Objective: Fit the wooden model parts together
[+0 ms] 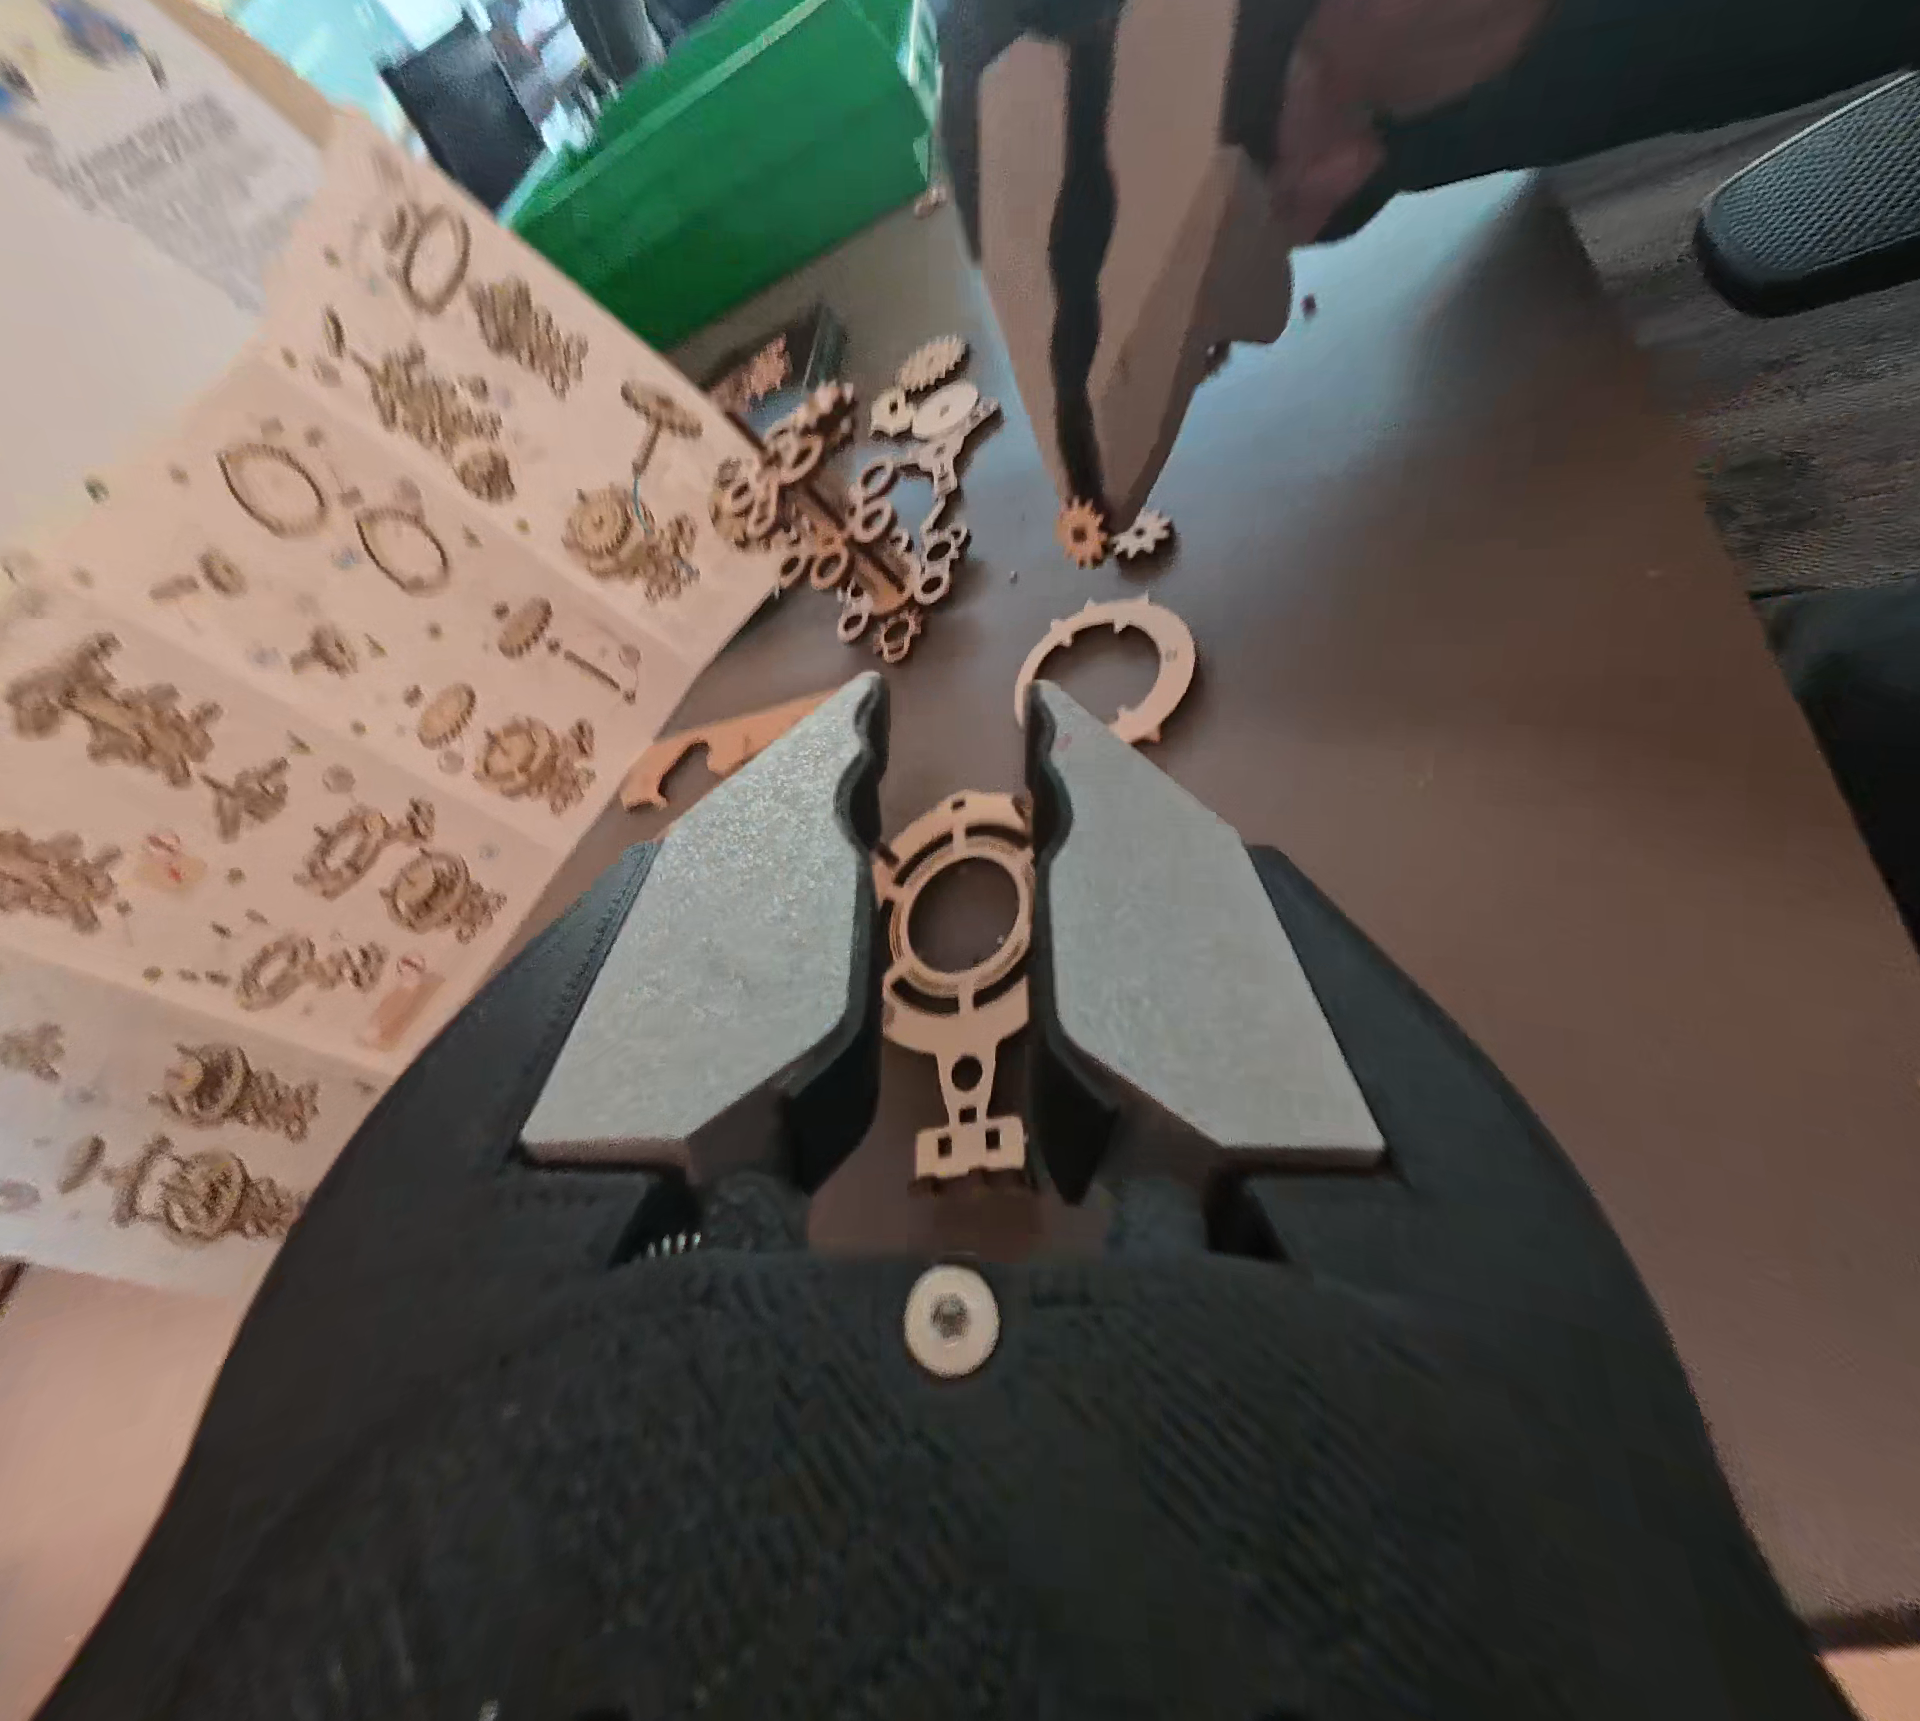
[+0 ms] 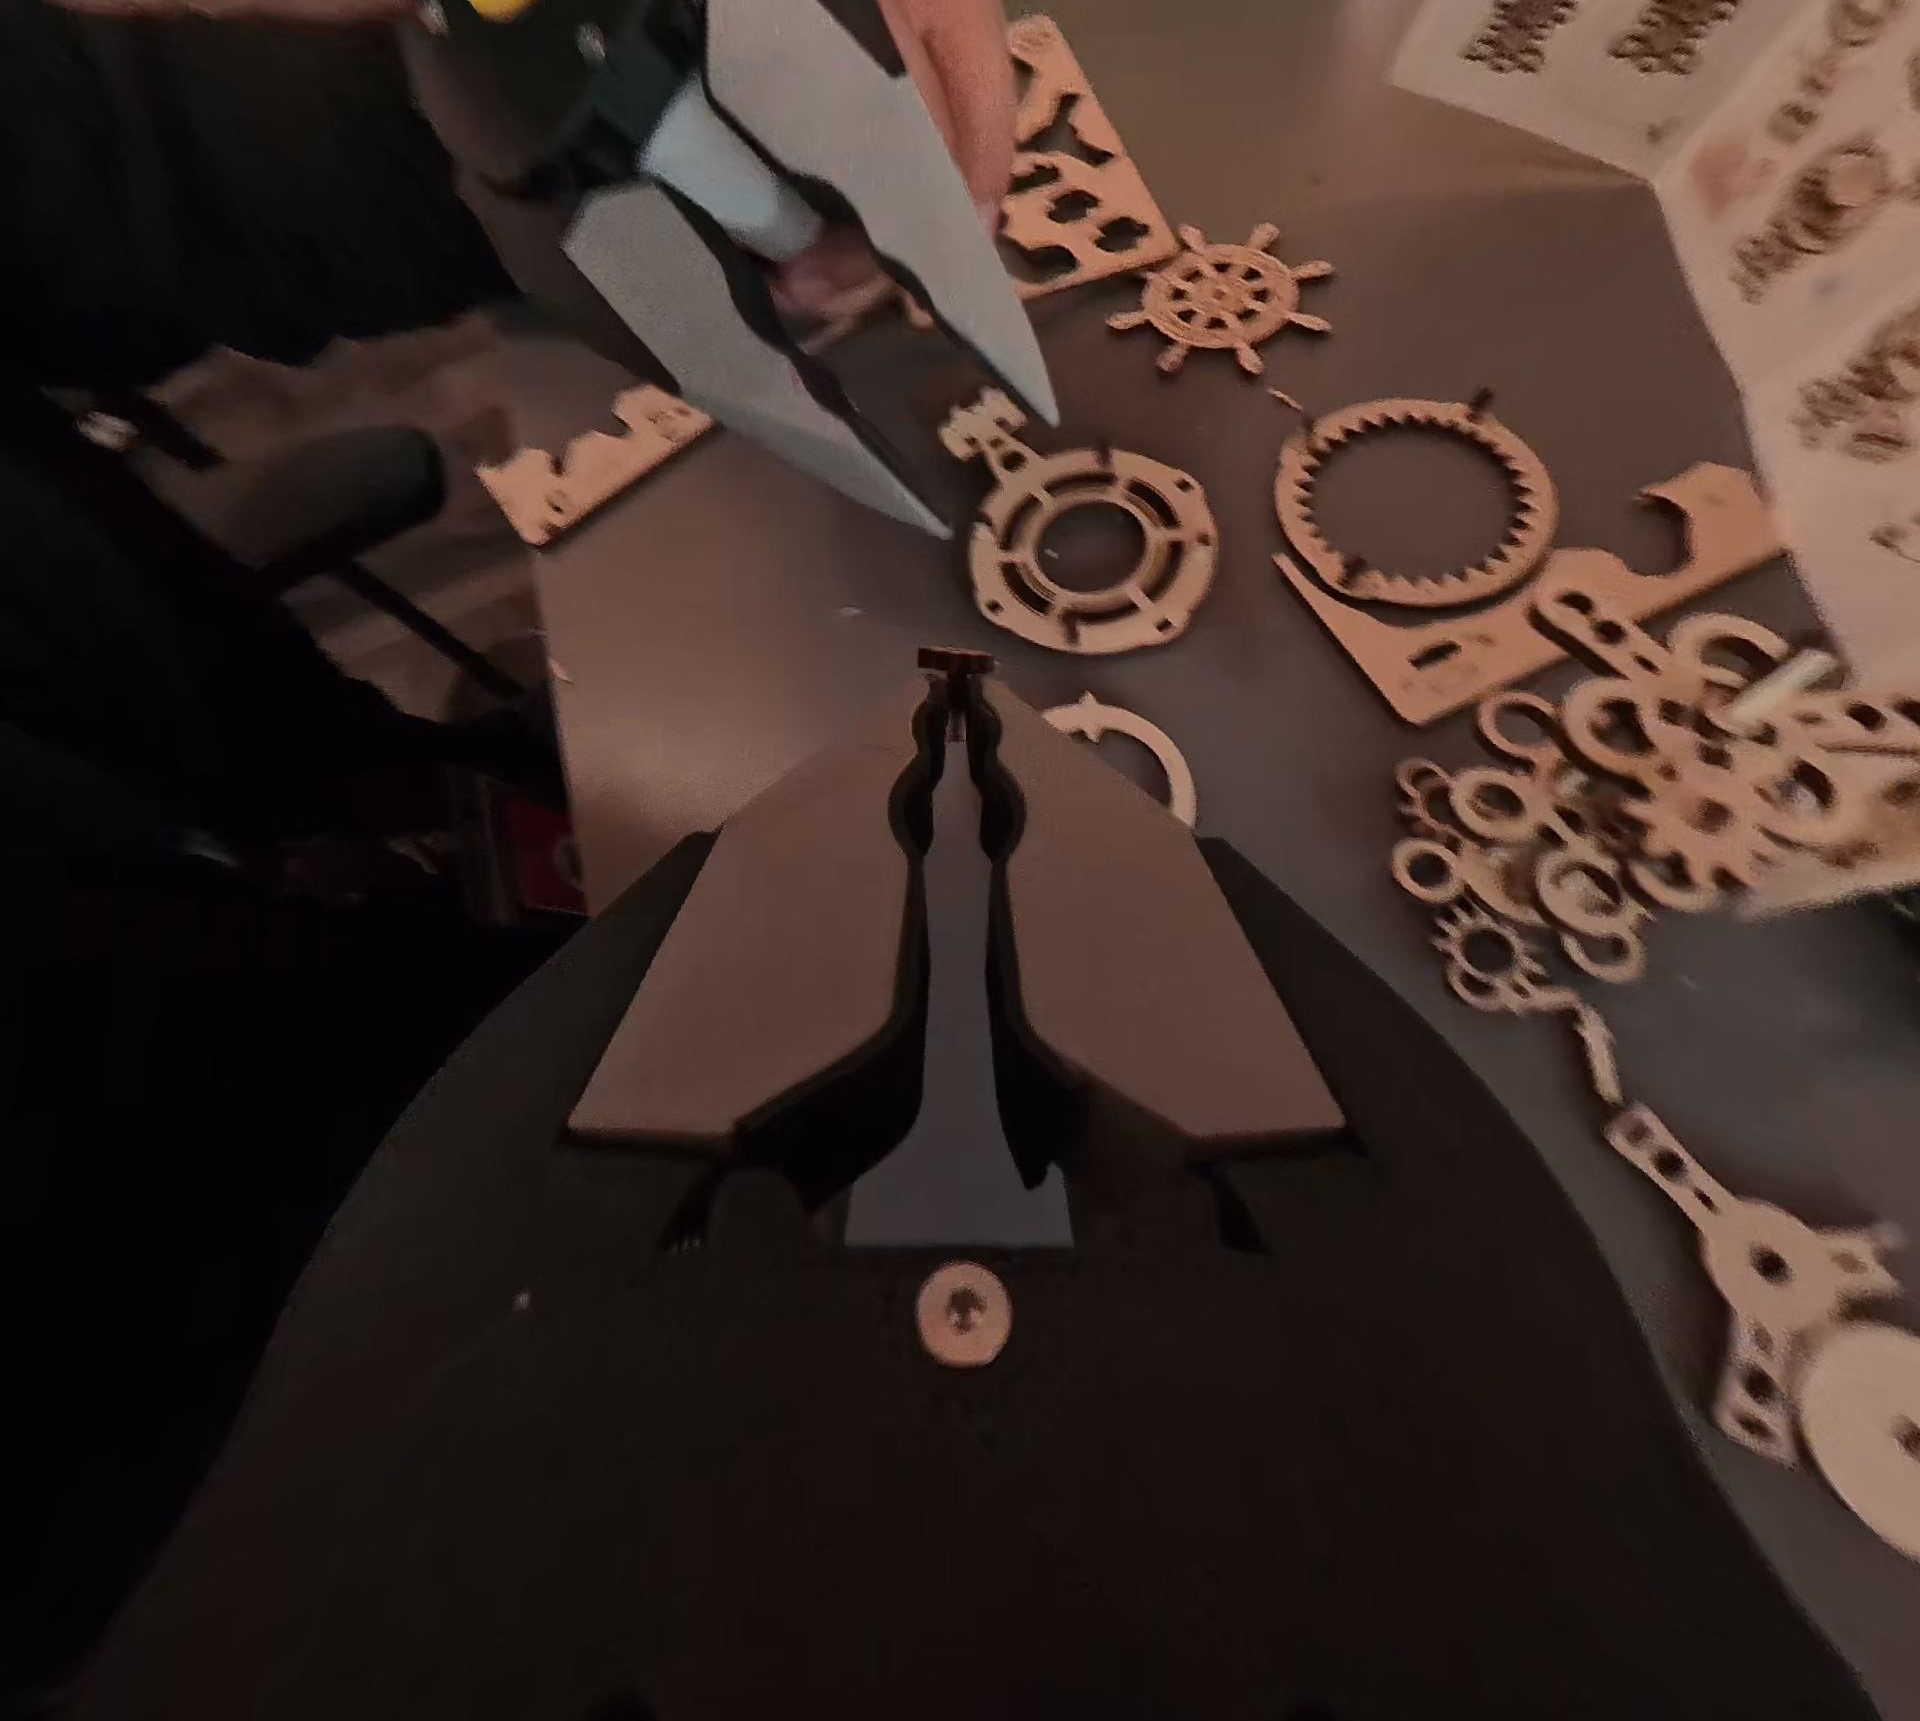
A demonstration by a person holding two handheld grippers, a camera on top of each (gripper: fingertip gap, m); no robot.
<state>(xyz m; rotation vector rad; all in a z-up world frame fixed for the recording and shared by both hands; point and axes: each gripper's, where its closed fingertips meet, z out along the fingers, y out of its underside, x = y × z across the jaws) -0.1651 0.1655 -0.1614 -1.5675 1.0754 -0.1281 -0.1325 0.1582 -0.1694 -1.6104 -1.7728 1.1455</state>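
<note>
A ringed wooden part with a stem [image 1: 961, 933] lies flat on the dark table [image 1: 1403, 736]. My left gripper [image 1: 956, 703] is open and low over the table, and the part lies between its fingers. In the right wrist view the left gripper [image 2: 992, 471] straddles the stem end of the same part [image 2: 1091, 549]. My right gripper [image 2: 954, 703] is shut on a small wooden gear [image 2: 954, 661], seen edge-on at its tips. In the left wrist view the right gripper [image 1: 1091, 497] points down at the table with the gear [image 1: 1081, 530] at its tips, beside a second small gear [image 1: 1143, 533].
A pile of wooden rings and links [image 2: 1662, 798], a toothed ring in its sheet [image 2: 1418, 508], a ship's wheel [image 2: 1221, 300] and a spiked open ring [image 1: 1112, 663] lie on the table. A folded instruction sheet [image 1: 260, 632] stands at the left. A green box [image 1: 727, 154] stands behind. The left gripper's tips are roughly 4 cm from the right gripper's. About 15 cm separates my left fingertips from the ship's wheel [image 2: 1221, 300].
</note>
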